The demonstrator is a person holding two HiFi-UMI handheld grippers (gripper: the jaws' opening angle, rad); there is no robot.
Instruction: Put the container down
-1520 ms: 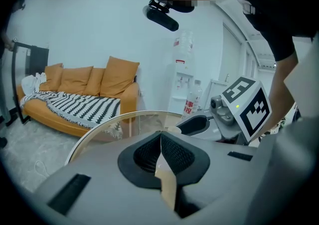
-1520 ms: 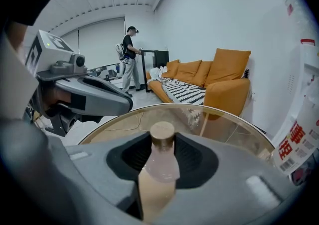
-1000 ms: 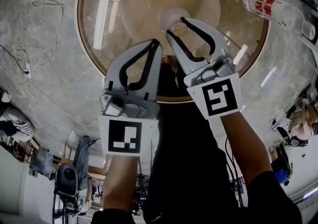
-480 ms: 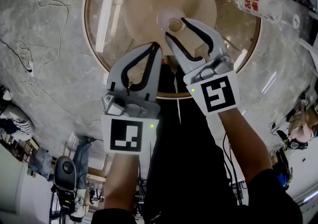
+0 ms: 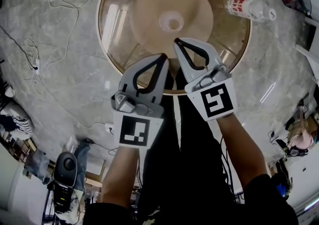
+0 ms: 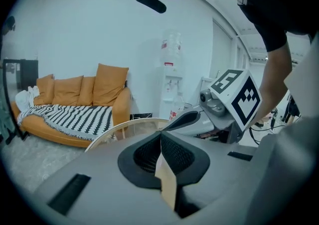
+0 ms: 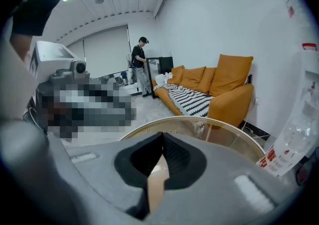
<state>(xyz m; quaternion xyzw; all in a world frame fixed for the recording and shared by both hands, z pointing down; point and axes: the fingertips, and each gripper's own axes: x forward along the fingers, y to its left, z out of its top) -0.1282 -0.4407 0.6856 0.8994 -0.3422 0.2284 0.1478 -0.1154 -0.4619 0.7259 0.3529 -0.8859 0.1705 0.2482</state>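
Container (image 5: 172, 21) sits at centre of round glass surface (image 5: 113, 24), just ahead of right gripper (image 5: 177, 42); its fingers have just closed w/ nothing between. Left gripper (image 5: 163, 57) also closed, empty, farther back.

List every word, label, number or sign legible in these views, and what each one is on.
No text reads clearly.
Red-and-white label on the clear plastic bottle: print too blurred.
Red label on the white water dispenser's jug: too small.
Black-and-white square marker cubes: patterns only, no letters.
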